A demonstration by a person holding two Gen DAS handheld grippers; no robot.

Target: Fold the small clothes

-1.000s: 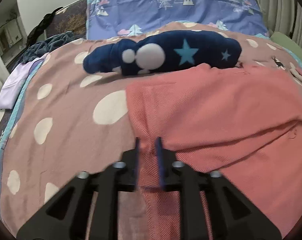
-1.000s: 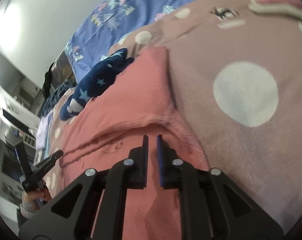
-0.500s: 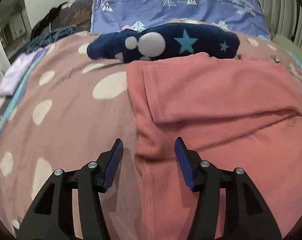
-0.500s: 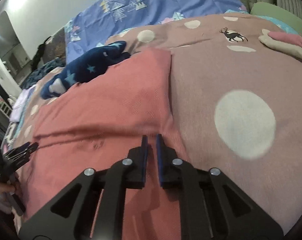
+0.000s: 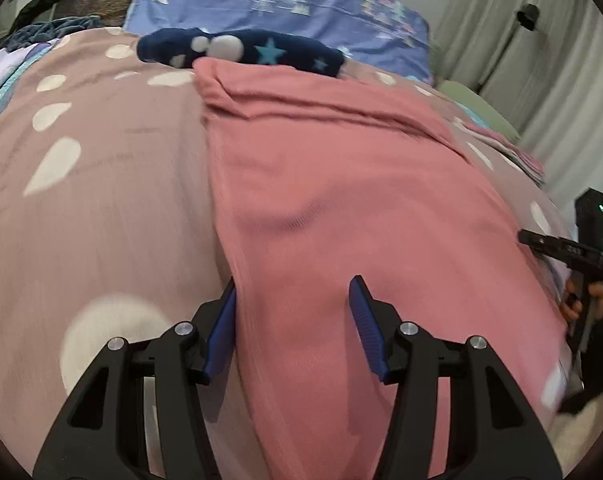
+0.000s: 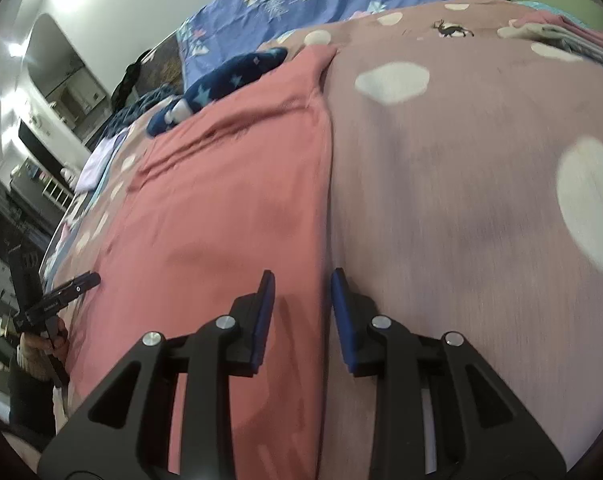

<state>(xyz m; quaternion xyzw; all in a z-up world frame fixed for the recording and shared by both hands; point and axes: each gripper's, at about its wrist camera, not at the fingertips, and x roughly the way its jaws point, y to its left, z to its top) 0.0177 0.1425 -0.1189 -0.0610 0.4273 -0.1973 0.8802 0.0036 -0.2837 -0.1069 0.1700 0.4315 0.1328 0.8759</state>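
A coral pink garment (image 5: 341, 184) lies spread flat on the dotted mauve bedspread (image 5: 101, 184), with a folded band across its far end. My left gripper (image 5: 293, 300) is open and empty, its jaws straddling the garment's left edge near me. In the right wrist view the garment (image 6: 229, 200) fills the left half; my right gripper (image 6: 301, 292) is open and empty over its right edge. Each gripper shows in the other's view, the right one (image 5: 557, 248) and the left one (image 6: 61, 292).
A dark blue star-print garment (image 5: 241, 50) lies bunched just beyond the pink one. A blue patterned pillow (image 5: 285, 4) sits behind it. Folded clothes (image 6: 561, 32) lie at the bed's far right. Lilac cloth (image 6: 97, 164) lies at the left edge.
Both grippers let go of the pink garment and opened, the left first, then the right. Both pulled back toward me, and the garment now lies flat.
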